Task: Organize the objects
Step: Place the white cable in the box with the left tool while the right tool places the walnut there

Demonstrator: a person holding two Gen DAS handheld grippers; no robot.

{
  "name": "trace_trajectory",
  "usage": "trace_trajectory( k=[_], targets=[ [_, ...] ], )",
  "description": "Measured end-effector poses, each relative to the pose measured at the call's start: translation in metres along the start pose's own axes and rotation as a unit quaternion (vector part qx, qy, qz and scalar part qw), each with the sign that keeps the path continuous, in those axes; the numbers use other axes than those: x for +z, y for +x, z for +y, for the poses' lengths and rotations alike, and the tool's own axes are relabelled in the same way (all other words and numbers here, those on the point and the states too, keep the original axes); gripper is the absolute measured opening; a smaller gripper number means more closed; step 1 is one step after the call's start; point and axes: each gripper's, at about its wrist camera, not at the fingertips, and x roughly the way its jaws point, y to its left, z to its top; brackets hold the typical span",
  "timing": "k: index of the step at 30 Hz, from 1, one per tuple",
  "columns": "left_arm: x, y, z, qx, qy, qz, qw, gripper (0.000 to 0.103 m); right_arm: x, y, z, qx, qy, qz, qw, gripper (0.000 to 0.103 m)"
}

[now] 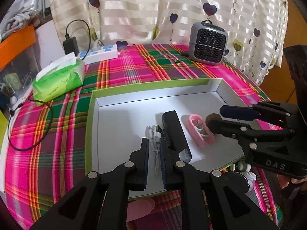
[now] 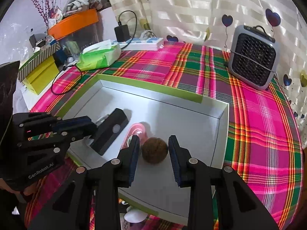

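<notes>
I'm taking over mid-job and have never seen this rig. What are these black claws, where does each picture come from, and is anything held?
Each claw is a hand-held two-finger gripper with a camera looking along its fingers. The left gripper straddles a white cable beside a black device; whether it grips is unclear. The right gripper is open around a brown ball, not clamping it. All lie in a white tray, with a pink case, on a plaid cloth.
</notes>
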Motion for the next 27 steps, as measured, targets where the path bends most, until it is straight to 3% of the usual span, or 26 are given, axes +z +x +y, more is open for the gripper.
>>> trace_trajectory(
  k=[2, 10, 27],
  targets=[
    [-0.001, -0.003, 0.000, 0.003, -0.001, -0.002, 1.0000, 0.011, -0.001, -0.004, 0.002, -0.001, -0.004, -0.004, 1.000, 0.044],
    [-0.011, -0.020, 0.000, 0.022, -0.004, -0.011, 0.9997, 0.011, -0.017, -0.018, 0.000, -0.009, 0.018, -0.005, 1.000, 0.044],
    [-0.033, -0.039, -0.001, 0.012, -0.023, -0.018, 0.9995, 0.011, -0.034, -0.029, 0.008, -0.009, 0.022, -0.003, 1.000, 0.044]
  ],
)
